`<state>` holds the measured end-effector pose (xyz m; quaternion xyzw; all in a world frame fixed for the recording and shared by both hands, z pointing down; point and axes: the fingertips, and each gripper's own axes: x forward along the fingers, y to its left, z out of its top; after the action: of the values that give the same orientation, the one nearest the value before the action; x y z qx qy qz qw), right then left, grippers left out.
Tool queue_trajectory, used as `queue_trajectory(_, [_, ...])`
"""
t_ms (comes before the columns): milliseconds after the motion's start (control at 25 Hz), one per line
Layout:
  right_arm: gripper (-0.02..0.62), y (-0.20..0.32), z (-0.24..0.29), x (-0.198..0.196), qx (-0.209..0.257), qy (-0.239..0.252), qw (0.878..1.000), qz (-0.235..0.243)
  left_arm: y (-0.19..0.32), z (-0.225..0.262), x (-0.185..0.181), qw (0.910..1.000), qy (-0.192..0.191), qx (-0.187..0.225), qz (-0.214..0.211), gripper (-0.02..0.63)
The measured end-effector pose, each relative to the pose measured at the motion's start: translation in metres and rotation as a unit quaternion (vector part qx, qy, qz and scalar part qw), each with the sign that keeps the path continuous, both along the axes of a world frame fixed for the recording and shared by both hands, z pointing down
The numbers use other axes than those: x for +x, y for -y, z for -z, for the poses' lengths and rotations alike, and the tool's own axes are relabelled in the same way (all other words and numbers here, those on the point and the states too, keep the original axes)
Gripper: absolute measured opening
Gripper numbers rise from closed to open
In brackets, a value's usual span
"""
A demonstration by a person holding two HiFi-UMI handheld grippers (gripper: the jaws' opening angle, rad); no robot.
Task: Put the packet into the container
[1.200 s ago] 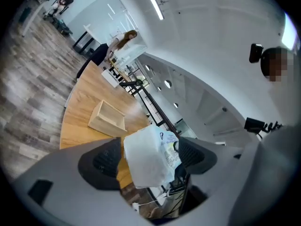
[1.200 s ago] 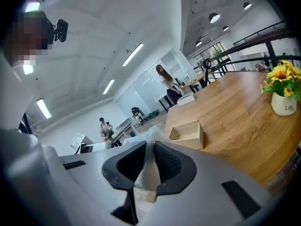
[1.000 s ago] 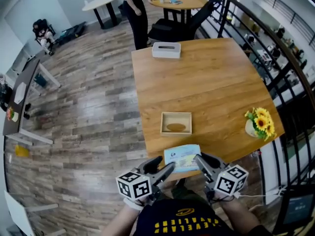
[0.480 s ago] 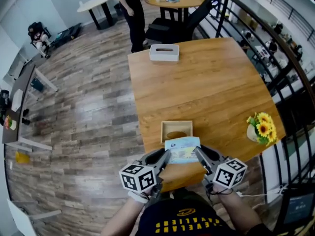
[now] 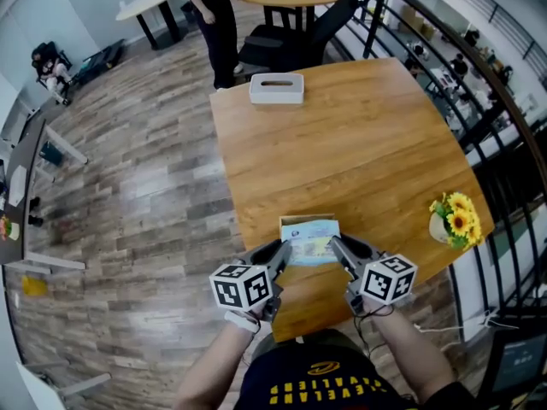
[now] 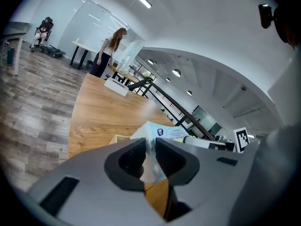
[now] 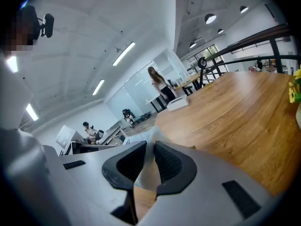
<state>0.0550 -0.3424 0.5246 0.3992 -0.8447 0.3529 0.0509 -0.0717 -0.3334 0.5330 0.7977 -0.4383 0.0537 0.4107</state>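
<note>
A pale blue packet (image 5: 309, 240) hangs flat between both grippers, just above the small wooden container (image 5: 295, 221) near the table's front edge. The container is mostly hidden under it. My left gripper (image 5: 285, 251) is shut on the packet's left edge; the left gripper view shows its pads pinching the packet (image 6: 162, 133). My right gripper (image 5: 334, 248) is shut on the packet's right edge, where the film (image 7: 149, 161) shows squeezed between its jaws.
The wooden table (image 5: 359, 143) carries a white tissue box (image 5: 277, 88) at its far edge and a vase of yellow flowers (image 5: 451, 216) at the right. A person (image 5: 209, 15) stands beyond the table by a black chair (image 5: 299, 45). A black railing (image 5: 479, 101) runs along the right.
The left gripper has closed on the packet's left edge. Both grippers have carried the packet forward, from before the table's front edge to above the container.
</note>
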Motion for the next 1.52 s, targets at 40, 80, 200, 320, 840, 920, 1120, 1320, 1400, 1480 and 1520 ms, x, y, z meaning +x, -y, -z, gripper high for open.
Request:
queue_trajectory(40, [0.063, 0.003, -0.004, 0.000, -0.001, -0.002, 1.000, -0.002, 0.004, -0.004, 0.000, 1.0000, -0.001, -0.004, 0.000, 0.066])
queue_trajectory(80, [0.063, 0.006, -0.008, -0.001, -0.002, -0.004, 1.000, -0.004, 0.007, -0.009, -0.001, 1.0000, -0.002, -0.007, 0.000, 0.066])
queue_trajectory(200, [0.063, 0.014, -0.021, -0.001, -0.008, -0.014, 1.000, -0.007, 0.015, -0.023, -0.001, 0.9998, -0.001, -0.019, 0.000, 0.066])
queue_trajectory(320, [0.063, 0.019, -0.036, 0.001, -0.017, -0.023, 1.000, -0.011, 0.021, -0.035, -0.001, 0.9996, 0.004, -0.029, -0.001, 0.066])
queue_trajectory(840, [0.063, 0.029, -0.075, 0.002, -0.040, -0.050, 0.998, -0.014, 0.033, -0.071, 0.002, 0.9980, 0.024, -0.058, -0.001, 0.067])
queue_trajectory(920, [0.063, 0.029, -0.083, 0.003, -0.047, -0.056, 0.997, -0.013, 0.035, -0.076, 0.002, 0.9976, 0.030, -0.063, -0.002, 0.066])
queue_trajectory(1120, [0.063, 0.032, -0.096, 0.005, -0.064, -0.058, 0.996, -0.017, 0.039, -0.082, 0.003, 0.9970, 0.039, -0.066, -0.003, 0.067])
queue_trajectory(1320, [0.064, 0.035, -0.102, 0.007, -0.068, -0.066, 0.995, -0.018, 0.042, -0.088, 0.004, 0.9966, 0.045, -0.069, -0.003, 0.066])
queue_trajectory(1400, [0.063, 0.036, -0.105, 0.007, -0.069, -0.072, 0.995, -0.015, 0.042, -0.090, 0.005, 0.9963, 0.048, -0.072, -0.004, 0.066])
queue_trajectory(1480, [0.063, 0.036, -0.109, 0.007, -0.068, -0.083, 0.994, -0.010, 0.042, -0.094, 0.005, 0.9958, 0.054, -0.074, -0.007, 0.066])
queue_trajectory(1520, [0.063, 0.036, -0.111, 0.006, -0.068, -0.087, 0.994, -0.008, 0.042, -0.096, 0.005, 0.9957, 0.056, -0.074, -0.007, 0.066])
